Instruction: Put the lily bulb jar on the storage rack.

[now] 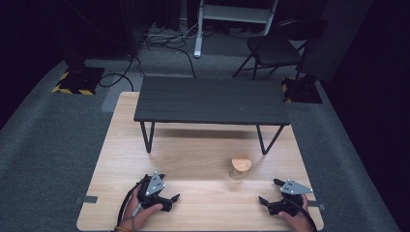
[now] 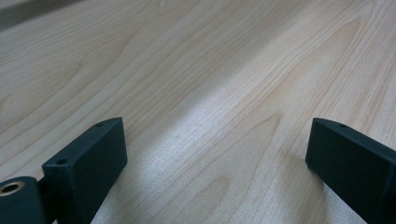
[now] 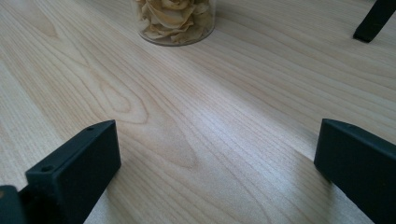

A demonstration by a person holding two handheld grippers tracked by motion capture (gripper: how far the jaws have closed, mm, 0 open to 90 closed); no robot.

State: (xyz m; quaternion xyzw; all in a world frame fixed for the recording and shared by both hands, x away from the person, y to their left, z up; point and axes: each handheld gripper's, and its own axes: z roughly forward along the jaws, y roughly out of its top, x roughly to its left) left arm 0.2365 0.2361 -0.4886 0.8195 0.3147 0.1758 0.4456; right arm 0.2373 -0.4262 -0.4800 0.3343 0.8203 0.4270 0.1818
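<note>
Both claws, left claw (image 1: 170, 200) and right claw (image 1: 269, 191), are resting wide open and empty; the jar (image 1: 240, 166) is standing untouched, so nothing seems begun.

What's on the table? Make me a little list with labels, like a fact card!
table: light wooden top
jar: clear glass jar with a wooden lid, standing upright, pale curly pieces inside
jar position: nearer the right gripper, apart from both grippers
small black shelf: dark bench on thin legs, at the far half of the table, its top bare
left gripper: open, jaws wide apart, resting low on the table, holding nothing
right gripper: open, jaws wide apart, pointing toward the jar
behind the table: folding chair on grey carpet
</note>
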